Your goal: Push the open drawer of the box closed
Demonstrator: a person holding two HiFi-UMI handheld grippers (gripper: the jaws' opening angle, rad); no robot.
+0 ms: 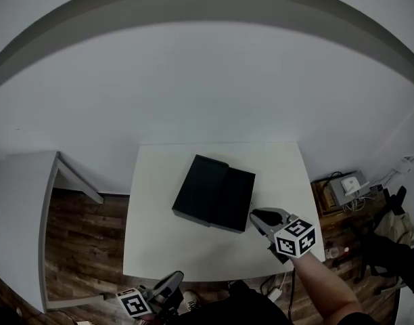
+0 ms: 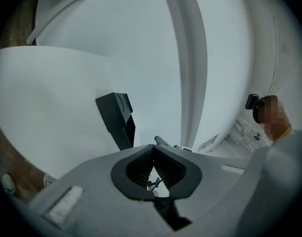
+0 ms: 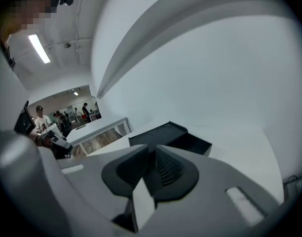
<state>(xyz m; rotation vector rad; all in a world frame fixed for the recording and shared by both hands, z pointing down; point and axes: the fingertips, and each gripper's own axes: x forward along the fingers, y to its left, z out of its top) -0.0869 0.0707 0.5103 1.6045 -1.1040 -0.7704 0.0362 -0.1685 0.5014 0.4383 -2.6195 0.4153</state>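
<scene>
White tabletop [image 1: 193,252] carries the flat black rectangular box [image 1: 199,189] at frame centre in the head view. Its open drawer [image 1: 237,200] projects to the right. The box is judged rigid, light and liable to slide, so the drawer front should be pushed squarely at mid-width. The right gripper [image 1: 258,216], near that front, is held slightly apart and empty. The left gripper [image 1: 174,279], at the lower edge, is closed on nothing. Drawer contents and material cannot be determined.
</scene>
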